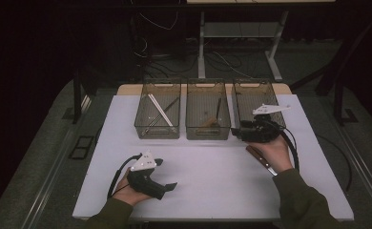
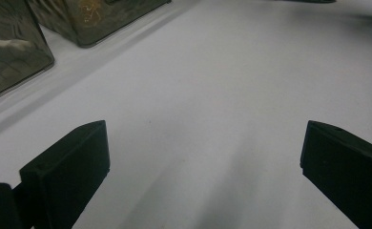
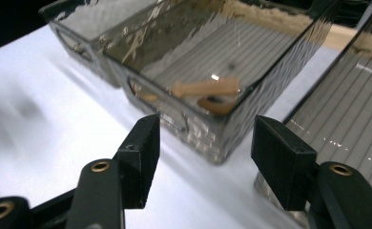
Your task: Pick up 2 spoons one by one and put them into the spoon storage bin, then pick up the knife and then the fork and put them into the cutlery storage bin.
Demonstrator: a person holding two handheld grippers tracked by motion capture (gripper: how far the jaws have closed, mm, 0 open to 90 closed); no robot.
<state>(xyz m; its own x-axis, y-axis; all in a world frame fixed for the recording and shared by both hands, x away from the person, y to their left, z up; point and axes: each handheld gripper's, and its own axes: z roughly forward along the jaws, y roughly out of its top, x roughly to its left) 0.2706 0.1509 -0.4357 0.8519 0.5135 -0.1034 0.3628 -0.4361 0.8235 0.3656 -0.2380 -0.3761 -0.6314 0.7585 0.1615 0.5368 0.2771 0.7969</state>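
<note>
Three smoky clear bins stand in a row at the back of the white table [image 1: 212, 171]. My right gripper [image 1: 239, 133] hovers open at the near wall of the right bin [image 1: 255, 90]. Along its own jaws, the right gripper [image 3: 207, 138] faces the near corner of the middle bin [image 3: 174, 114], with nothing between its fingers. In that bin lies a wooden-handled utensil [image 3: 205, 88]. My left gripper [image 1: 167, 174] rests low at the front left, held by a hand. The left gripper [image 2: 203, 143] stands wide open over bare table.
The left bin [image 1: 158, 129] holds white and dark chopsticks [image 1: 159, 110]. A wooden-handled knife [image 1: 260, 160] lies on the table under the right hand. Cables trail from both grippers. Beyond the table are desk legs and floor cables in the dark.
</note>
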